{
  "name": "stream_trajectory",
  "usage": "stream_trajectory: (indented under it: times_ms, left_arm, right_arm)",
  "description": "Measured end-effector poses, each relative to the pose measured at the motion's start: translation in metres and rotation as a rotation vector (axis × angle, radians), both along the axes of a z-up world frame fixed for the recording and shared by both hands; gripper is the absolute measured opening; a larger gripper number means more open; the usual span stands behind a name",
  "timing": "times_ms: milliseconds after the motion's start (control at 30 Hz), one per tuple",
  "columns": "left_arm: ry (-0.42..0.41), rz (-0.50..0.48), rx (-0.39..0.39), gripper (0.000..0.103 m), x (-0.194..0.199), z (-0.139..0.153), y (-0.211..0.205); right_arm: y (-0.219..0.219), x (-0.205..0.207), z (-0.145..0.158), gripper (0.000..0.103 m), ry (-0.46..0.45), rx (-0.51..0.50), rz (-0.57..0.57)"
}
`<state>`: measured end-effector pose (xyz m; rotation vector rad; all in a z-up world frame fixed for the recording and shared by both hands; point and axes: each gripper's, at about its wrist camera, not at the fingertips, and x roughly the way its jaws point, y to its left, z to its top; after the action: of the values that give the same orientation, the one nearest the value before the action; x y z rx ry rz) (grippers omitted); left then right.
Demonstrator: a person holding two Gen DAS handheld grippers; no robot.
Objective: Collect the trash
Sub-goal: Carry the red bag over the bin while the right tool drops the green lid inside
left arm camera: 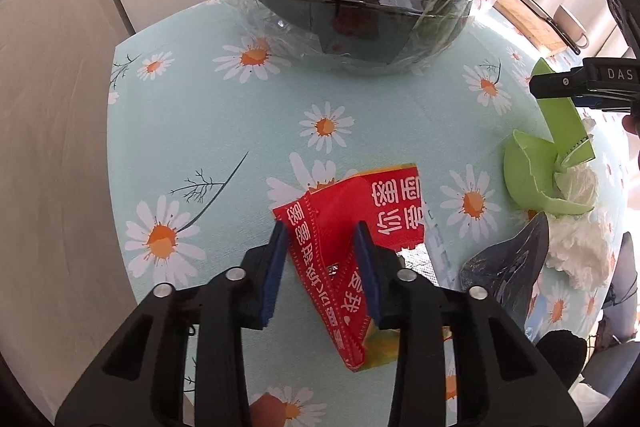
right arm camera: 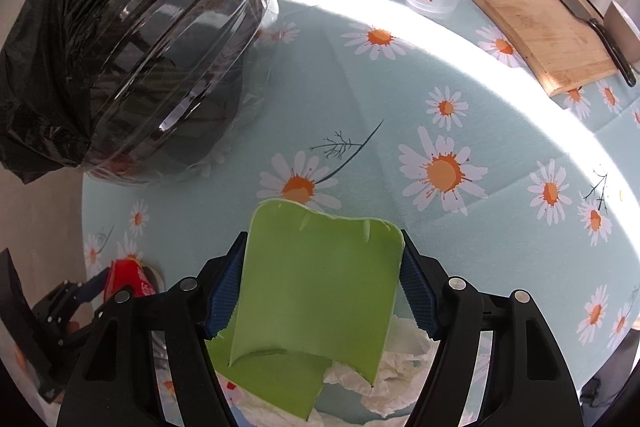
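Trash is half gathered: left hand-held gripper point(left arm camera: 322, 241) is clamped on a red printed snack wrapper point(left arm camera: 352, 223), right hand-held gripper point(right arm camera: 322, 267) on a green torn paper cup piece point(right arm camera: 316, 291). White crumpled tissues point(right arm camera: 396, 375) wait on the counter point(right arm camera: 400, 107), near the black-lined bin point(right arm camera: 132, 59).

Red wrapper point(left arm camera: 352, 227): white print, creased, folded edge up, I see it between blue pads of left gripper point(left arm camera: 322, 259), near table edge. Green cup piece point(right arm camera: 320, 287): curved, torn top edge, clamped between pads of right gripper point(right arm camera: 322, 279), lifted above more green fragments point(left arm camera: 532, 179) and crumpled white tissue point(left arm camera: 576, 247). Dark foil scrap point(left arm camera: 508, 267) beside tissue. Bin point(right arm camera: 160, 67): clear, ribbed, black bag liner, standing at far left of table.
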<state>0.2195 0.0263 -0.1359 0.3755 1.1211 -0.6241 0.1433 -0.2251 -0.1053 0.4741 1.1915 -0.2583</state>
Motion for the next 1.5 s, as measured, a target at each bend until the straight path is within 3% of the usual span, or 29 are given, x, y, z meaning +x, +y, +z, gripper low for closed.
stream_trajectory:
  times_ms: [200,533,1033,1500]
  left_arm:
    - [-0.014,0.000,0.021,0.005,-0.013,0.011,0.001]
    - [-0.097,0.071,0.061,0.004,-0.042,0.051,0.006]
    - [-0.206,0.181,0.050,0.005,-0.086,0.125,0.004]
    - [-0.404,0.236,0.128,0.005,-0.128,0.204,-0.038]
  right_arm:
    - [-0.011,-0.010,0.022,0.066,-0.056,-0.002,0.033]
    - [-0.019,-0.023,0.054,0.066,-0.137,0.011,0.106]
    - [-0.029,-0.046,0.097,0.067,-0.239,-0.003,0.266]
    - [-0.046,-0.047,0.150,0.067,-0.392,0.011,0.430]
